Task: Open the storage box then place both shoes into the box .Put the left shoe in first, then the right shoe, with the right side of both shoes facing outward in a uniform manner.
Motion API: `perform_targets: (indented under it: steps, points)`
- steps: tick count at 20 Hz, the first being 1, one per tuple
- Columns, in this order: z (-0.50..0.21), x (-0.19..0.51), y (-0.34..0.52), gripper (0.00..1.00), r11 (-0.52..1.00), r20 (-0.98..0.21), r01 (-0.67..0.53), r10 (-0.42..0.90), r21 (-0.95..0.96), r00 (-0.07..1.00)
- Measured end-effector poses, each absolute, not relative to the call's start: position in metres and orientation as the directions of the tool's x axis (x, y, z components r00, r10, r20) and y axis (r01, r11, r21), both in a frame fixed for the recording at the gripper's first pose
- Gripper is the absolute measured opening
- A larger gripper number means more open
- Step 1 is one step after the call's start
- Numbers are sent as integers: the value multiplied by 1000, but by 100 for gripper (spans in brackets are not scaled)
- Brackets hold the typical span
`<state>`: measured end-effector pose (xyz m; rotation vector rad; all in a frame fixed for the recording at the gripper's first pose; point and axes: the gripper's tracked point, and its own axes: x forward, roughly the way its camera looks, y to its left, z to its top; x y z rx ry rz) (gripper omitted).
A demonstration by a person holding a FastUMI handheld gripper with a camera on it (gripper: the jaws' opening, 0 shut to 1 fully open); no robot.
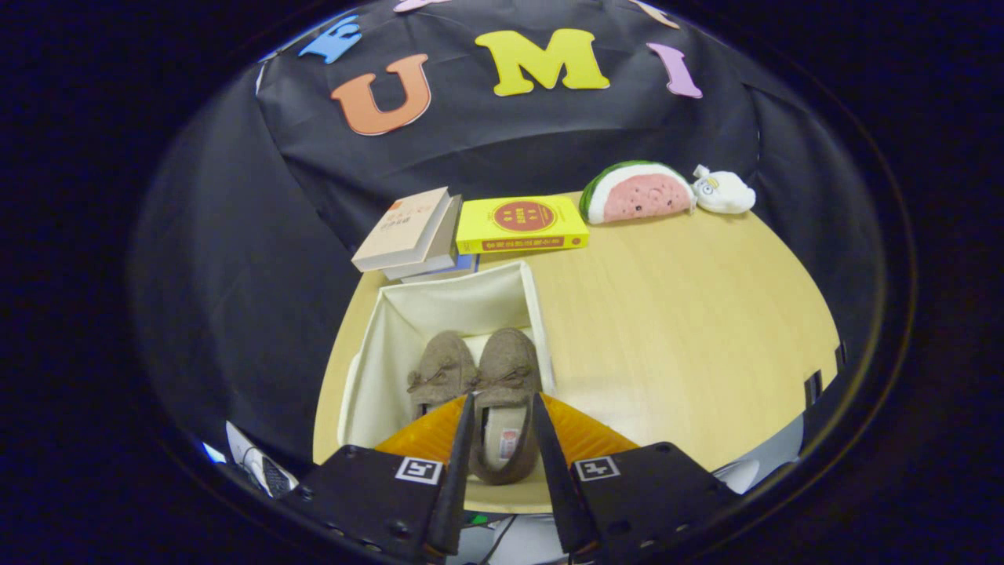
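Note:
A cream fabric storage box [463, 302] stands open on the left part of the wooden table [690, 329]. Two brown fuzzy slippers lie in it side by side, toes pointing away from me. The left slipper [439, 369] rests by the box's left wall. The right slipper [508, 365] lies by the right wall, and its heel reaches back toward the table's near edge. My gripper [502, 399] has one finger on each side of this slipper's heel part, both touching its sides.
Just beyond the box lies a stack of books [408, 231], with a yellow book [522, 224] beside it. A watermelon-slice plush [637, 192] and a small white plush [723, 192] sit at the table's far edge. Bare tabletop spreads right of the box.

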<state>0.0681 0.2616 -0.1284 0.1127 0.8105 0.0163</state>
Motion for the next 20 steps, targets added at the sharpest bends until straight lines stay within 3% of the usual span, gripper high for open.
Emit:
perform_targets:
  steps: [1, 4, 11, 14, 20]
  points:
    - [-121, 66, 254, 53, 996, -707, 27, 43, 87, 706]
    - [-100, 62, 243, 57, 994, -661, 27, 51, 107, 748]
    - [-49, 68, 208, 89, 1000, -479, -15, 19, 12, 877]
    - [-27, 67, 191, 94, 999, -390, -19, 31, 33, 920]
    - [-12, 79, 128, 94, 998, -218, 63, -59, 12, 974]
